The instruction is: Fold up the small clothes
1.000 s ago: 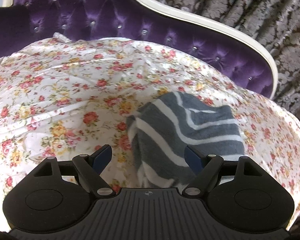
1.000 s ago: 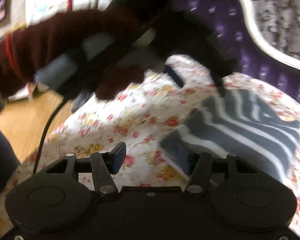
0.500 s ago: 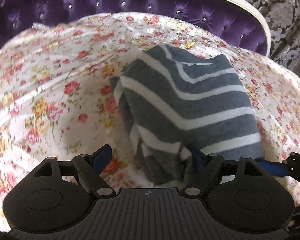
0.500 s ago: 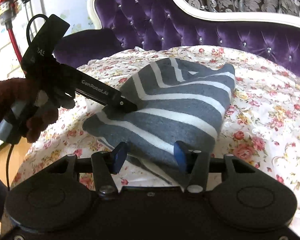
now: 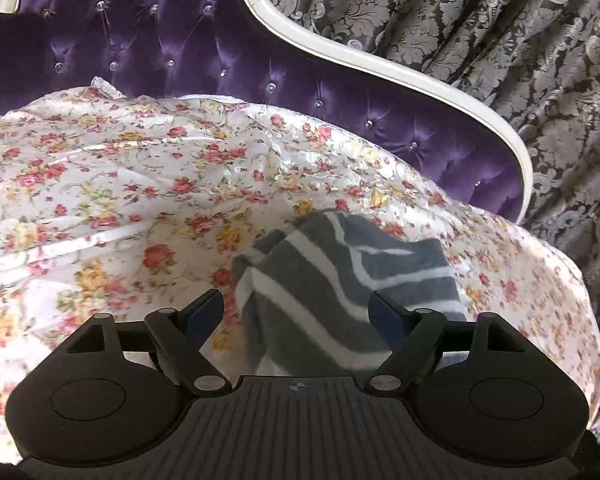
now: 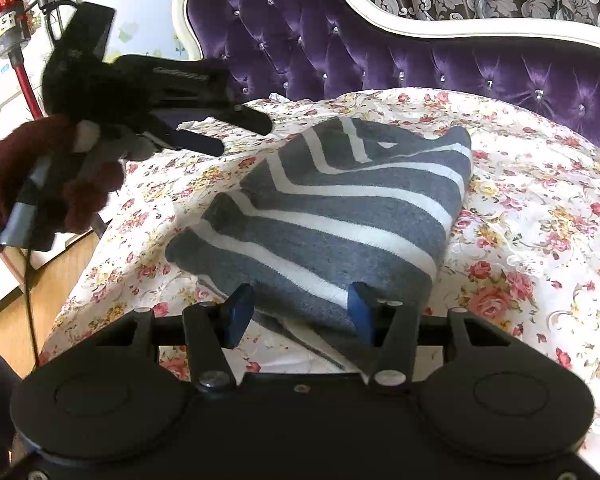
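Sitting folded into a compact stack, the grey-and-white striped top [image 6: 340, 216] lies on the flowered bedspread [image 6: 540, 216] near the middle of the bed, so the folding looks nearly done; perhaps only a last tidy or setting aside is left. Right gripper [image 6: 298, 312] hovers at the stack's near edge, jaws parted, with cloth between them but not visibly pinched. Left gripper [image 5: 296, 312] has its jaws spread wide, released, above the top's [image 5: 340, 280] near end. A hand in a dark red knitted glove [image 6: 52, 184] holds that left gripper [image 6: 220, 128] up over the bed's left edge. Behind runs the purple tufted headboard [image 6: 380, 40] with patterned curtains [image 5: 480, 40] beyond. Nothing blocks the stack.
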Tool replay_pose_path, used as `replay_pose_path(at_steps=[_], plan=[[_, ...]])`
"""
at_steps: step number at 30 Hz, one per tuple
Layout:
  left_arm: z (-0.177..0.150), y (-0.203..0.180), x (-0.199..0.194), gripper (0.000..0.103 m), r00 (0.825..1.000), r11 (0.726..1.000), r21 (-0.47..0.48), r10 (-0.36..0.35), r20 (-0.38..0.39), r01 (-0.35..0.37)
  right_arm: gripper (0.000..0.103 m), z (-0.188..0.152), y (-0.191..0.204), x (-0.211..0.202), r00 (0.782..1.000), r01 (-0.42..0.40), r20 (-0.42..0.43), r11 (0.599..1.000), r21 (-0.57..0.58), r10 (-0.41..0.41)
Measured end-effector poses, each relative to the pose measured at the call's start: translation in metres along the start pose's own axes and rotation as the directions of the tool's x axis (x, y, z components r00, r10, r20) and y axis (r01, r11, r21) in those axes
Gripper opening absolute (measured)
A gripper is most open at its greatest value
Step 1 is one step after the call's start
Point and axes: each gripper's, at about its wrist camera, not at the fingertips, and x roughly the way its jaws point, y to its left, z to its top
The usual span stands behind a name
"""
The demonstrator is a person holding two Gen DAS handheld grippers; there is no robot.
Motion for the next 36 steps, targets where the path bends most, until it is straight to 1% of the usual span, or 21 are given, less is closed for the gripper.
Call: replay_pose_path(at_steps=[4,5,7,8,10,11,13,15,18,20,23,25,28,30,31,32,33,36], plan=[[-0.004,-0.012,0.022,0.078,0.998,0.997,0.041,0.061,-0.021,-0.060,0.058,-0.001,0.000,-0.001,1.000,-0.006,0.000,1.000,-0.008,0.006],[-0.007,-0.011,0.026,0.078,0.995,0.995,0.046,0.096,-0.031,-0.094,0.058,0.000,0.000,-0.001,1.000,-0.008,0.000,1.000,-0.010,0.008],[-0.013,-0.003,0.036,0.079,0.982,0.983,0.045,0.181,-0.062,-0.178,0.058,0.001,-0.001,-0.003,1.000,-0.015,-0.001,1.000,-0.014,0.015],[-0.014,0.005,0.038,0.079,0.979,0.982,0.032,0.190,-0.076,-0.188,0.058,0.003,-0.002,-0.005,1.000,-0.018,0.002,1.000,-0.016,0.018],[-0.015,0.018,0.040,0.079,0.983,0.986,-0.028,0.163,-0.090,-0.166,0.059,0.010,-0.004,-0.009,0.999,-0.022,0.030,1.000,-0.022,0.022],[-0.014,0.021,0.038,0.079,0.984,0.986,-0.042,0.157,-0.088,-0.162,0.061,0.016,-0.006,-0.010,0.999,-0.017,0.049,1.000,-0.023,0.018],[-0.014,0.021,0.035,0.079,0.981,0.983,-0.032,0.175,-0.082,-0.178,0.062,0.029,-0.015,-0.006,0.997,-0.004,0.080,1.000,-0.012,0.005],[-0.014,0.022,0.034,0.079,0.981,0.983,-0.042,0.174,-0.086,-0.178,0.062,0.045,-0.027,0.005,0.995,-0.011,0.099,1.000,0.029,0.008],[-0.015,0.023,0.033,0.079,0.982,0.984,-0.042,0.169,-0.086,-0.173,0.062,0.065,-0.055,0.036,0.997,-0.011,0.077,0.993,0.121,0.002],[-0.015,0.024,0.036,0.079,0.983,0.985,-0.044,0.162,-0.087,-0.166,0.061,0.074,-0.072,0.056,0.998,0.023,0.058,0.986,0.162,-0.033],[-0.015,0.029,0.035,0.079,0.988,0.988,-0.069,0.134,-0.078,-0.140,0.061,0.081,-0.092,0.076,0.992,0.101,0.050,0.973,0.206,-0.113],[-0.013,0.033,0.028,0.079,0.995,0.991,-0.106,0.078,-0.063,-0.085,0.061,0.083,-0.100,0.076,0.988,0.116,0.066,0.962,0.248,-0.136],[-0.013,0.036,0.013,0.080,0.999,0.987,-0.160,-0.008,-0.033,0.002,0.062,0.080,-0.100,0.059,0.985,0.102,0.104,0.951,0.293,-0.137],[-0.014,0.032,0.005,0.083,0.998,0.985,-0.166,-0.053,-0.024,0.048,0.063,0.076,-0.099,0.048,0.985,0.094,0.111,0.951,0.294,-0.131],[-0.016,0.031,0.001,0.090,0.997,0.985,-0.159,-0.070,-0.022,0.066,0.064,0.075,-0.100,0.042,0.986,0.087,0.112,0.950,0.300,-0.126],[-0.019,0.027,-0.004,0.094,0.996,0.986,-0.145,-0.088,-0.019,0.084,0.066,0.073,-0.101,0.038,0.987,0.076,0.109,0.946,0.314,-0.116],[-0.022,0.023,-0.007,0.095,0.995,0.987,-0.129,-0.099,-0.019,0.096,0.068,0.069,-0.103,0.033,0.989,0.061,0.106,0.941,0.334,-0.101],[-0.035,0.014,-0.020,0.097,0.993,0.990,-0.088,-0.114,-0.016,0.113,0.069,0.062,-0.110,0.030,0.993,0.021,0.102,0.921,0.390,-0.065]])
